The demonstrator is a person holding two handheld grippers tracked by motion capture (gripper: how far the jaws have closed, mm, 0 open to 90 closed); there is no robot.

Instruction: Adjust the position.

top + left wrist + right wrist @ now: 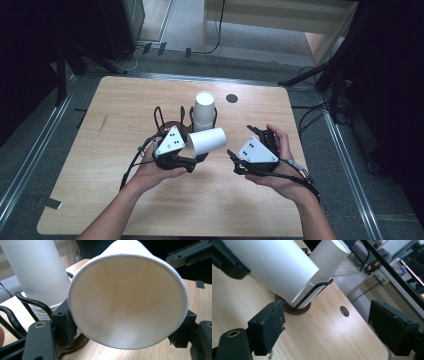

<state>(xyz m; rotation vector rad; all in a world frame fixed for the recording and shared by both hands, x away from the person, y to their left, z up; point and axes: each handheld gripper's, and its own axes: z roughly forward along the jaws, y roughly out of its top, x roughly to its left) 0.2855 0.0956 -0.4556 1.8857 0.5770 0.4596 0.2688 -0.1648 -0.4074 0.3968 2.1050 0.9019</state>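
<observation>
A white paper cup (206,141) lies on its side above the table, its open mouth (127,302) facing the left gripper's camera. My left gripper (195,151) is shut on the cup's rim, with a pad (68,327) pressing on each side. Just behind it a stack of white cups (204,110) stands upside down in a black wire holder (165,120) on a brown base. My right gripper (242,142) hovers to the right of the held cup, jaws open and nothing between its pads (268,325). The held cup (274,265) and the stack (325,260) are also in the right gripper view.
The light wooden table (125,200) has a round cable hole (231,98) behind the stack. A chair base and cables lie on the floor past the far edge. Dark stands flank the table on both sides.
</observation>
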